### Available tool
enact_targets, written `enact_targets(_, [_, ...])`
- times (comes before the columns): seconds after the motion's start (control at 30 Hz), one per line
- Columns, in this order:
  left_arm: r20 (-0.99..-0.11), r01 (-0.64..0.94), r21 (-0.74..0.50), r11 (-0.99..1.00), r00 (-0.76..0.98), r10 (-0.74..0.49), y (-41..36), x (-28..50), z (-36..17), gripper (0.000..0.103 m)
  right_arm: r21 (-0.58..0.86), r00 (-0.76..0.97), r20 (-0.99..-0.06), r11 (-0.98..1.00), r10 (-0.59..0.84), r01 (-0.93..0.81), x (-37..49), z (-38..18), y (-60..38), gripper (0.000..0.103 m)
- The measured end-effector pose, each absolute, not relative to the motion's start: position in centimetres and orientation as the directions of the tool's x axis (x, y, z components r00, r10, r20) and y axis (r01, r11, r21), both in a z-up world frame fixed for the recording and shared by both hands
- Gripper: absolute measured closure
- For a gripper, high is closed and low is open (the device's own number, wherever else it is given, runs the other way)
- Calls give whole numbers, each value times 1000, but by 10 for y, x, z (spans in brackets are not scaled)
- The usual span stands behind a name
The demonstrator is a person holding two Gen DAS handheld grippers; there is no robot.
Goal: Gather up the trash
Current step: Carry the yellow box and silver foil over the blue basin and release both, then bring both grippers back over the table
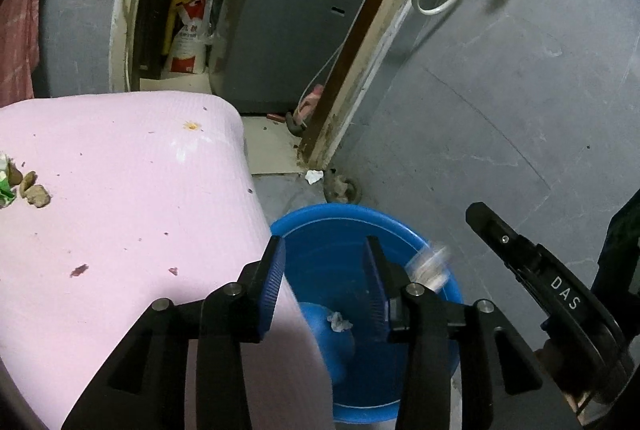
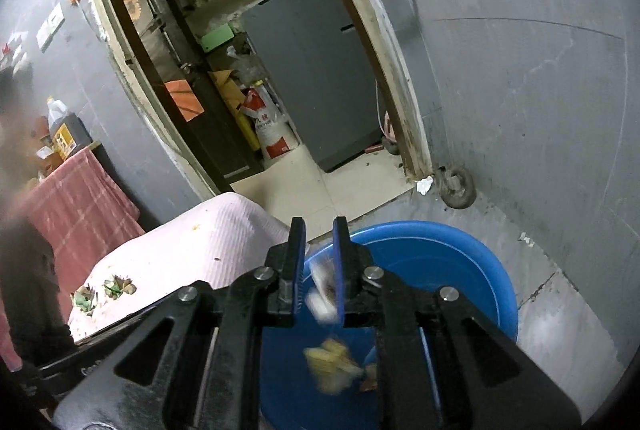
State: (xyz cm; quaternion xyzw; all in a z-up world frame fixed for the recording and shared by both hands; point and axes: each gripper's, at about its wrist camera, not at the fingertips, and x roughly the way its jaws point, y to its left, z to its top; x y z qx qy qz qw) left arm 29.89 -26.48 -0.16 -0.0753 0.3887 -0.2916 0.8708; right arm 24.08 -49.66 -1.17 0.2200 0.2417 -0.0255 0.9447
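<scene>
A blue basin (image 1: 442, 272) stands on the floor beside a pink-covered table (image 1: 120, 190). My left gripper (image 1: 326, 286) is open and empty above the basin, where a crumpled white scrap (image 1: 339, 322) lies inside. A blurred whitish piece (image 1: 430, 264) shows at the basin's right rim. My right gripper (image 2: 318, 270) is open over the basin (image 2: 460, 262); a blurred white scrap (image 2: 322, 296) and a yellow piece (image 2: 332, 362) are in the air below its jaws. Brown and green scraps (image 1: 28, 186) lie on the table's left, also in the right wrist view (image 2: 106, 290).
A grey wall (image 1: 500, 90) stands behind the basin. A doorway holds a grey cabinet (image 1: 292, 22) and a white-red sack (image 1: 190, 38). A white paper scrap (image 1: 314, 175) lies on the floor by the door frame. The right gripper's body (image 1: 560, 302) is close on the right.
</scene>
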Motion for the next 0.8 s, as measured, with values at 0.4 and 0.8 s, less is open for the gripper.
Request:
enact_targets(0.4, [-526,354,-285,891,719,-454,-206,285,33,22,398,926,-375,909,40,122,231,6,-479,35])
enact_targets(0.8, [-383,203,-214,955,882,-273,-125,257,61,4,369,992,-85,928,94,-56,206,42,-420,0])
